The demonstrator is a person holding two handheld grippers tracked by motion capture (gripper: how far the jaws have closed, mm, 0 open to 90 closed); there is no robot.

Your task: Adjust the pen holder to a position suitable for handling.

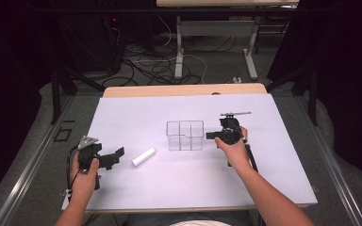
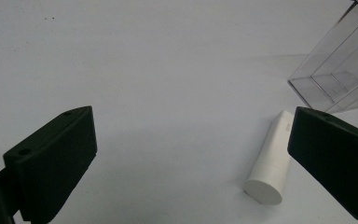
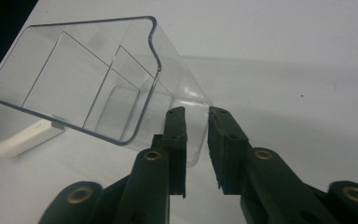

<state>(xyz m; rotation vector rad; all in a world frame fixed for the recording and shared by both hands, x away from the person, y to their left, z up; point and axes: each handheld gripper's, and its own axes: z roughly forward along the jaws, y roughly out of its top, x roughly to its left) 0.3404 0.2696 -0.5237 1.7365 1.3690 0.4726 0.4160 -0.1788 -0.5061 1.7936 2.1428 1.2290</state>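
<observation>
Two grippers up, one clear box and one white tube on the tabletop (image 1: 122, 117).

High view: my left gripper (image 1: 114, 157) sits low at the left side, jaws spread, pointing right toward the white tube (image 1: 143, 157), which lies flat just beyond it, apart from it. Clear divided box (image 1: 185, 135) stands upright mid-tabletop, right of the tube. My right gripper (image 1: 210, 135) is just beside the box's right wall, pointing left at it.

Left gripper view: jaws wide, nothing between them but bare tabletop. Tube (image 2: 271, 161) lies near the right-hand jaw, capped end toward the camera. Box corner (image 2: 335, 74) up at the right.

Right gripper view: right gripper (image 3: 196, 122) jaws narrow, a slim gap between them. Box (image 3: 93, 74) wall edge sits right at the tips; can't tell if the pads touch it. Tube (image 3: 28, 140) visible past the box, lower left.
</observation>
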